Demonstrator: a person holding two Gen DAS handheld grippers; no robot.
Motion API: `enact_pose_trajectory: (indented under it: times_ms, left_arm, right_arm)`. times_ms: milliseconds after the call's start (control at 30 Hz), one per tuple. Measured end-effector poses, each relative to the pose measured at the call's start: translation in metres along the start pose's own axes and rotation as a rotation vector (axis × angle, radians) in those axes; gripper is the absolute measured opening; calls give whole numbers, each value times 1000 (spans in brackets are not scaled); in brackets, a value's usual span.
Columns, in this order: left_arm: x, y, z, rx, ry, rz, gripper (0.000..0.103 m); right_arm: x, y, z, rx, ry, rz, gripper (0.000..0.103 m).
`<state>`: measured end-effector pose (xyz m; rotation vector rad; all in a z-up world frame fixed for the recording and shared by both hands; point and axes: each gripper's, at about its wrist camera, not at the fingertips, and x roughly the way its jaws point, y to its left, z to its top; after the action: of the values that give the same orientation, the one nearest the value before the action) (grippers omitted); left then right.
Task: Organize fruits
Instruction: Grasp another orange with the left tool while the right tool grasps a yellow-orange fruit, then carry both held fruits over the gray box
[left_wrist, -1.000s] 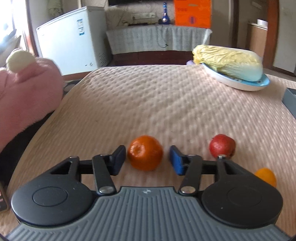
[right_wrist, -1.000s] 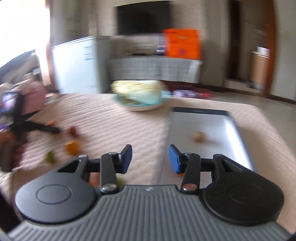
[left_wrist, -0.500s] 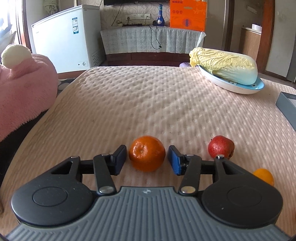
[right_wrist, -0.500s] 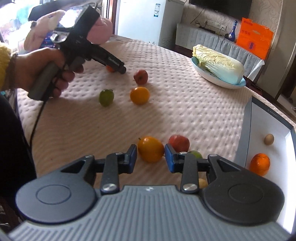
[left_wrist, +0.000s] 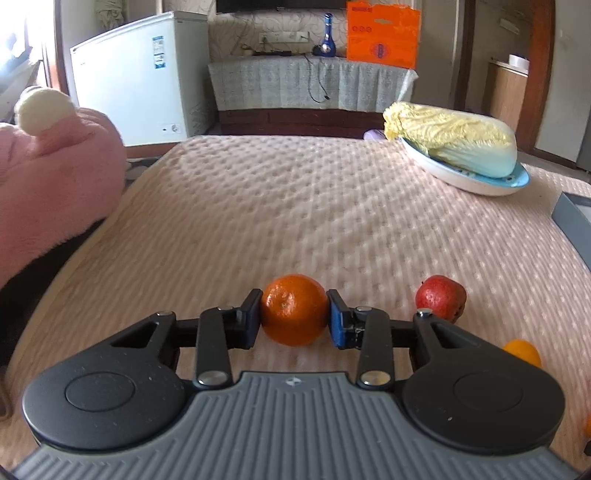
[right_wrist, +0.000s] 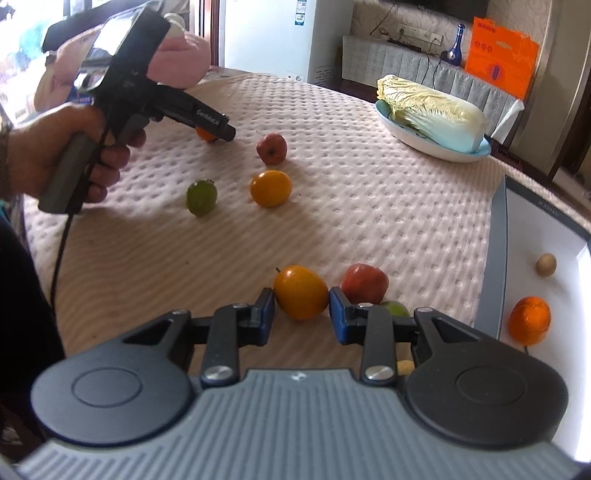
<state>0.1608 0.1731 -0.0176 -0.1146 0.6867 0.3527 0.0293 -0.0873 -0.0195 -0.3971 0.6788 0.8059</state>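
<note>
In the left wrist view my left gripper is shut on an orange that rests on the quilted table cover. A red apple and a yellow-orange fruit lie to its right. In the right wrist view my right gripper is open, its jaws on either side of a yellow-orange fruit, close but with slight gaps. A red apple and a green fruit lie just right of it. The left gripper body is seen at far left. The white tray holds an orange and a small brown fruit.
A cabbage on a blue-rimmed plate sits at the table's far right. A red apple, a yellow fruit and a green fruit lie mid-table. A pink plush lies at the left edge.
My left gripper has closed onto the orange. My right gripper swung from facing the tray to the near fruits and now brackets the yellow-orange fruit, its jaws a little narrower.
</note>
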Motion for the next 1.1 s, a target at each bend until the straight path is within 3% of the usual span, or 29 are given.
enact_pose_trajectory:
  times_ms: [133, 333, 633, 1100]
  left_arm:
    - [-25, 0, 1, -31, -32, -5, 42]
    - [-80, -30, -9, 7, -102, -99, 42]
    - [-143, -80, -51, 105, -86, -222, 42]
    - [-152, -131, -62, 135, -92, -216, 42]
  right_arm:
    - [-9, -12, 0, 88, -36, 42, 35]
    - [-25, -31, 1, 210, -95, 82, 35]
    - [-48, -42, -7, 237, -142, 72, 35]
    - [-98, -44, -28, 264, -232, 68, 35]
